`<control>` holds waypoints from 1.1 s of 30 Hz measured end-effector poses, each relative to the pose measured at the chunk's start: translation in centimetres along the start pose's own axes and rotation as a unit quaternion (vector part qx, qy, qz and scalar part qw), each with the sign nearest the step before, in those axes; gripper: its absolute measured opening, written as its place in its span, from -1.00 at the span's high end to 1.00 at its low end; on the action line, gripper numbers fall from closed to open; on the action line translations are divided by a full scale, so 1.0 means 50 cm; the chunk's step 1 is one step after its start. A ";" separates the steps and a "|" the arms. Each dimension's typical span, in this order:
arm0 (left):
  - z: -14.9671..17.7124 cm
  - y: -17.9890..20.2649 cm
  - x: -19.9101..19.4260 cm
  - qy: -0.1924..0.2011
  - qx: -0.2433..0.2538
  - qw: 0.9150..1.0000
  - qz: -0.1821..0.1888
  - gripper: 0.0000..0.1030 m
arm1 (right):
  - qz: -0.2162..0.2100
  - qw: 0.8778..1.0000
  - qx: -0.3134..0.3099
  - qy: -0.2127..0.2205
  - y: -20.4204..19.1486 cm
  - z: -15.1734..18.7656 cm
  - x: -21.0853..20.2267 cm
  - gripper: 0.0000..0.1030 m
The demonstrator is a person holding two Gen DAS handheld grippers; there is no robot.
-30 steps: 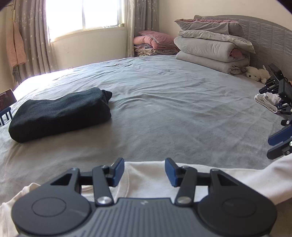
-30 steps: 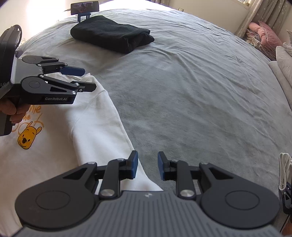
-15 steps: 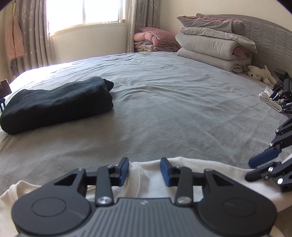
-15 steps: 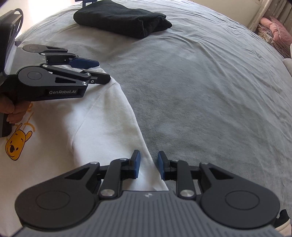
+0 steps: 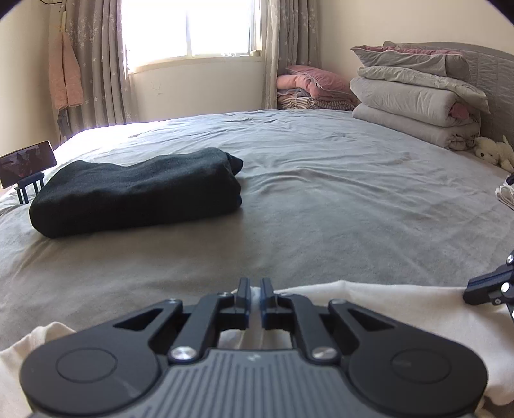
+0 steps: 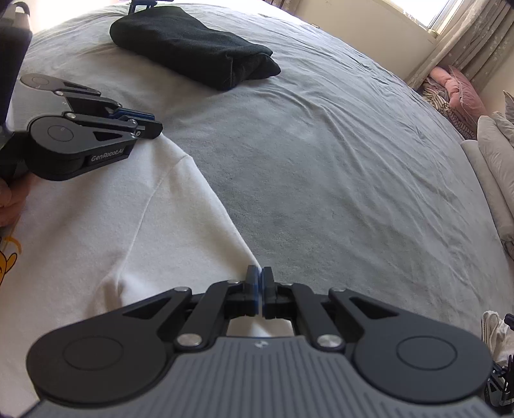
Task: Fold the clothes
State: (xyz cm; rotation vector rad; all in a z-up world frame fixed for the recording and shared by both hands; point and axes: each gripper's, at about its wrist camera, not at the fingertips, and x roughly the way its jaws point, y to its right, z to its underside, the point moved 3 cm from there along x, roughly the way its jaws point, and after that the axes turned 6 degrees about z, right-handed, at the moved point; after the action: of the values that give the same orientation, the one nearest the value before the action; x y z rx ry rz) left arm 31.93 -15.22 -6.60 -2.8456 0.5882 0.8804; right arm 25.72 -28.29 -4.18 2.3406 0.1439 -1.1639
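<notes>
Bed point(image 5: 321, 199), grey cover, carrying two garments: one white shirt point(image 6: 135, 231) spread flat at the near edge, one black garment point(image 5: 135, 189) folded, farther in toward the bed's left side. Left gripper point(image 5: 255, 289): jaws have just been closing and now stand almost shut, pinching a fold at the far hem of the white shirt. Right gripper point(image 6: 258, 278): jaws have just been closing, now fully together on the shirt's edge where white cloth meets grey cover. Left wrist view only: one window point(image 5: 192, 29) with curtains either side; one pink garment point(image 5: 64, 74) hanging by the left curtain; one phone point(image 5: 25, 162) on a small blue stand at the bed's left edge, just beside the black garment; one stack of folded grey bedding point(image 5: 414, 93) against the headboard; one white soft toy point(image 5: 494, 152) beside that stack; one pile of pink and striped bedding point(image 5: 311, 90) beyond the bed's far edge. Right wrist view only: the left gripper seen from the side, lettering on its body, its tips on the shirt's far edge; part of a hand point(image 6: 9, 202) behind it; a yellow cartoon print point(image 6: 8, 254) on the shirt at the picture's left border, cut off. Both views: a small heap of white cloth point(image 6: 496, 331) at the bed's right edge, with black clips beside it.
</notes>
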 end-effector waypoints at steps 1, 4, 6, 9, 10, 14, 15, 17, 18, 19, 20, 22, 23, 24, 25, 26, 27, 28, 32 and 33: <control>-0.002 0.001 0.000 -0.003 0.001 1.000 -0.004 0.75 | 0.006 1.000 -0.002 -0.003 -0.005 0.000 0.004 0.94; -0.010 -0.001 -0.025 -0.001 -0.003 1.000 -0.011 0.53 | 0.021 1.000 -0.001 0.002 -0.012 -0.005 -0.012 0.74; -0.012 -0.007 -0.051 0.001 -0.009 1.000 -0.011 0.30 | 0.021 1.000 0.003 0.006 -0.011 -0.010 -0.034 0.72; -0.014 -0.021 -0.095 -0.003 -0.015 1.000 -0.018 0.18 | 0.024 1.000 0.008 0.016 -0.014 -0.020 -0.075 0.57; -0.014 -0.027 -0.112 -0.005 -0.016 1.000 -0.022 0.12 | 0.026 0.999 0.010 0.021 -0.017 -0.023 -0.089 0.50; -0.008 -0.052 -0.183 -0.011 -0.019 0.999 -0.039 -0.01 | 0.019 0.999 0.010 0.040 -0.045 -0.035 -0.142 0.30; -0.005 -0.059 -0.200 -0.013 -0.018 0.999 -0.044 -0.05 | 0.017 0.999 0.009 0.044 -0.053 -0.037 -0.155 0.30; 0.001 -0.071 -0.234 -0.016 -0.018 0.998 -0.053 -0.09 | 0.010 0.999 0.008 0.051 -0.070 -0.043 -0.178 0.30; 0.005 -0.079 -0.255 -0.017 -0.018 0.998 -0.059 -0.11 | 0.007 0.998 0.008 0.054 -0.079 -0.045 -0.186 0.30; 0.009 -0.086 -0.271 -0.019 -0.019 0.998 -0.064 -0.14 | 0.004 0.998 0.007 0.057 -0.091 -0.048 -0.197 0.30; 0.013 -0.093 -0.286 -0.021 -0.022 0.997 -0.067 -0.16 | 0.000 0.998 0.008 0.059 -0.102 -0.049 -0.207 0.29; 0.024 -0.108 -0.319 -0.026 -0.027 0.996 -0.076 -0.19 | -0.010 0.998 0.010 0.060 -0.121 -0.050 -0.222 0.27; 0.029 -0.116 -0.335 -0.029 -0.029 0.996 -0.080 -0.20 | -0.014 0.998 0.008 0.061 -0.133 -0.049 -0.230 0.27; 0.035 -0.123 -0.350 -0.033 -0.031 0.995 -0.085 -0.22 | -0.018 0.998 0.007 0.062 -0.144 -0.048 -0.238 0.27; 0.040 -0.131 -0.366 -0.036 -0.033 0.995 -0.089 -0.25 | -0.022 0.998 0.005 0.062 -0.156 -0.047 -0.245 0.26; 0.046 -0.138 -0.380 -0.039 -0.033 0.994 -0.094 -0.27 | -0.026 0.998 0.003 0.063 -0.167 -0.046 -0.253 0.24; 0.052 -0.145 -0.393 -0.042 -0.032 0.994 -0.098 -0.30 | -0.028 0.997 0.000 0.065 -0.180 -0.046 -0.260 0.22; 0.058 -0.152 -0.405 -0.045 -0.033 0.993 -0.102 -0.33 | -0.030 0.997 -0.004 0.067 -0.193 -0.045 -0.268 0.21; 0.084 -0.181 -0.455 -0.054 -0.036 0.991 -0.115 -0.38 | -0.044 0.996 -0.022 0.069 -0.245 -0.043 -0.289 0.19; 0.090 -0.188 -0.466 -0.056 -0.037 0.991 -0.118 -0.38 | -0.045 0.996 -0.028 0.069 -0.257 -0.043 -0.292 0.19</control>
State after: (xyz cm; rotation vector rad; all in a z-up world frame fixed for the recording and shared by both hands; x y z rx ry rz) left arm 15.60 2.10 2.65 -2.8277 0.2053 1.0289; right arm 14.08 -14.29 2.98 2.3846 0.3288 -1.0260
